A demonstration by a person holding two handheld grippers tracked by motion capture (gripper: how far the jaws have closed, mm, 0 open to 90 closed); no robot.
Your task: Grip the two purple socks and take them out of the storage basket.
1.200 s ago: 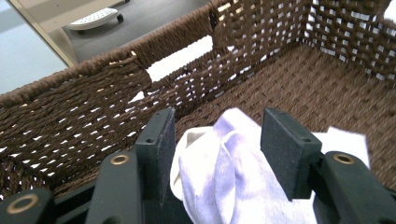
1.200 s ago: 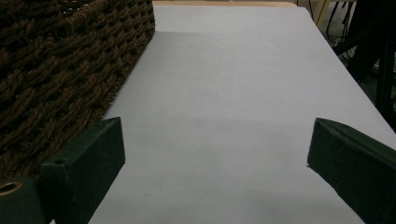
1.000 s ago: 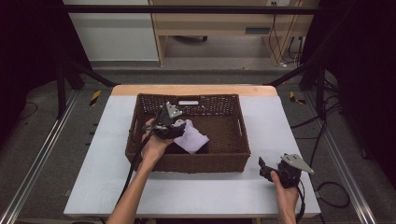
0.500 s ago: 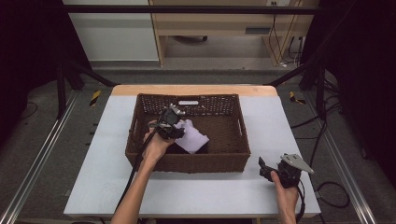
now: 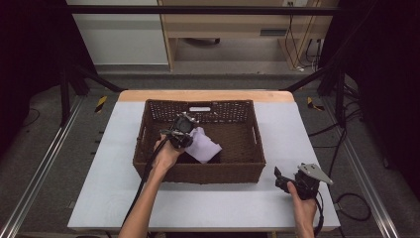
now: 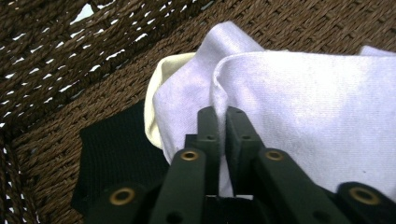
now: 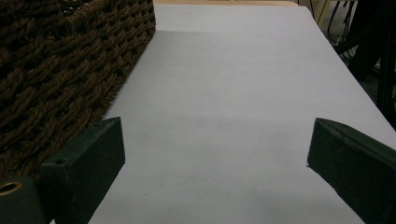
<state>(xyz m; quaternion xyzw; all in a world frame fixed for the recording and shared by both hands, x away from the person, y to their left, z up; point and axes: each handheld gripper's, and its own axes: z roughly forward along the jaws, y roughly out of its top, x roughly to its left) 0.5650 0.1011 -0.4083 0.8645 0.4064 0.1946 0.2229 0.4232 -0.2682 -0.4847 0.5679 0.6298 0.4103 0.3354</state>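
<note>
A pale lavender-white cloth point(image 5: 204, 145) lies in the brown wicker basket point(image 5: 198, 174), left of its middle. My left gripper point(image 5: 189, 136) reaches into the basket from the left. In the left gripper view its jaws have just been closing, and the left gripper point(image 6: 221, 114) is now shut on a raised fold of the cloth point(image 6: 303, 107). A cream cloth point(image 6: 156, 93) and a black cloth point(image 6: 121, 154) lie under it. My right gripper point(image 5: 279, 179) rests low over the table by the basket's front right corner. The right gripper point(image 7: 215, 144) stands wide open with nothing between its jaws.
The basket's woven wall point(image 7: 60, 70) is close on the left in the right gripper view. Bare white table point(image 7: 224, 70) stretches ahead of it. Metal frame rails point(image 5: 44, 163) run along both sides of the table, and cables lie on the floor at the right.
The left hand has edged slightly down toward the cloth inside the basket. The right hand and its gripper have stayed where they were.
</note>
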